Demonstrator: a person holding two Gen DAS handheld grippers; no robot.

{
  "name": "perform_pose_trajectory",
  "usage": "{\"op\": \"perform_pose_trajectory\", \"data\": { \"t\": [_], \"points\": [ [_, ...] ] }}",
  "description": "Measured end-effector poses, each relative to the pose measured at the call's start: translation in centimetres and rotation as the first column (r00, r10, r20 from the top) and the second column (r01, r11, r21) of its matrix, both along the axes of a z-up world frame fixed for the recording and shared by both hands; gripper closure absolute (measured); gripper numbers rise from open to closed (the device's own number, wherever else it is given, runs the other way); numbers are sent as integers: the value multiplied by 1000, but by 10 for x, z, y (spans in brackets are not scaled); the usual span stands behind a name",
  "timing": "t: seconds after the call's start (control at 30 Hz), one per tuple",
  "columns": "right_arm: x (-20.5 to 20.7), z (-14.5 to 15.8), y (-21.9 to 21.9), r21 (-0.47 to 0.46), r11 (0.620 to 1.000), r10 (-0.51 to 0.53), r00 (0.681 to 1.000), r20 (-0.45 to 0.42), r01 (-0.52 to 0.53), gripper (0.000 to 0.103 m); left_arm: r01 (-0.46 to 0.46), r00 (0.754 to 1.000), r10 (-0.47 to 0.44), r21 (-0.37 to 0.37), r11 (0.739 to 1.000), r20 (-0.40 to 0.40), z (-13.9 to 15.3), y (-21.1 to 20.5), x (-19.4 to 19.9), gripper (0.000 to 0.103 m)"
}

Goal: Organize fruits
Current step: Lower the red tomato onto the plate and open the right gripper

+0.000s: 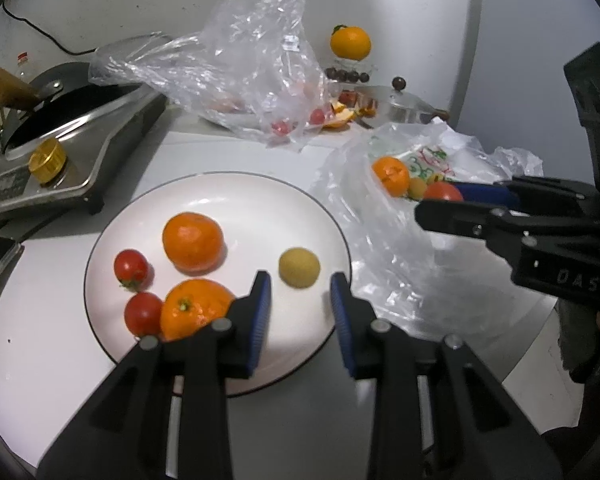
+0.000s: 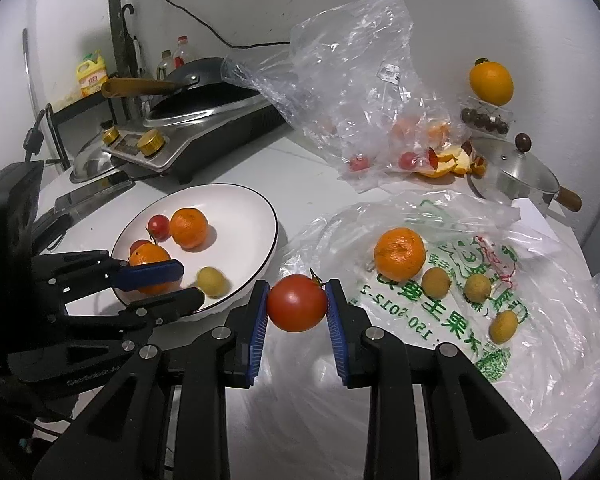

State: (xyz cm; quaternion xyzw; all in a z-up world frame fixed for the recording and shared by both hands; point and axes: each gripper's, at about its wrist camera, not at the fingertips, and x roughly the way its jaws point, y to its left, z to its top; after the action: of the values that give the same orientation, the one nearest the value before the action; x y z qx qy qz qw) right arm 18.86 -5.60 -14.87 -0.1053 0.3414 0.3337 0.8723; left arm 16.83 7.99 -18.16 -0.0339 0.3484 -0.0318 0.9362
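The right gripper (image 2: 297, 303) clamps a tomato (image 2: 297, 303), stem toward one o'clock. The left gripper (image 1: 300, 294) hangs open over the plate (image 1: 228, 188); only the right wrist view shows three loose longans (image 2: 477, 287).

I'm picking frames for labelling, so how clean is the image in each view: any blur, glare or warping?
Left wrist view: the plate shows glare near its far rim, and the right gripper looks smeared. Right wrist view: the held tomato is sharp, the yellow fruit slightly blurred. Both views bend at the edges.

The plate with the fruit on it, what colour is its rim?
The white plate has a thin dark, nearly black rim line, clearest in the left wrist view.
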Motion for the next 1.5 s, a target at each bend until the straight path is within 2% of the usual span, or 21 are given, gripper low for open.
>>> {"op": "perform_pose_trajectory", "data": {
  "t": [0.43,0.93,0.97,1.0,1.03,1.07,1.5],
  "points": [
    [-1,1,19,-10,999,32,999,4,-32,73,-72,995,72,-2,997,74,16,26,-11,67],
    [-17,-9,63,-21,991,132,991,-14,-132,73,-123,989,122,7,992,79,13,50,-21,64],
    [-17,-10,66,-21,990,138,990,-18,-138,73,-126,989,125,7,992,80,13,51,-22,64],
    [-18,-11,69,-23,989,145,989,-22,-145,73,-128,989,128,6,992,81,13,53,-22,60],
    [-19,-13,71,-24,988,150,988,-26,-151,73,-131,988,130,3,991,81,12,54,-23,52],
    [-20,-14,74,-26,987,157,987,-30,-158,73,-135,987,134,-1,991,83,13,55,-24,50],
    [-21,-28,89,-41,983,178,981,-74,-181,73,-159,984,158,1,987,80,11,65,-30,49]
  ]
}}
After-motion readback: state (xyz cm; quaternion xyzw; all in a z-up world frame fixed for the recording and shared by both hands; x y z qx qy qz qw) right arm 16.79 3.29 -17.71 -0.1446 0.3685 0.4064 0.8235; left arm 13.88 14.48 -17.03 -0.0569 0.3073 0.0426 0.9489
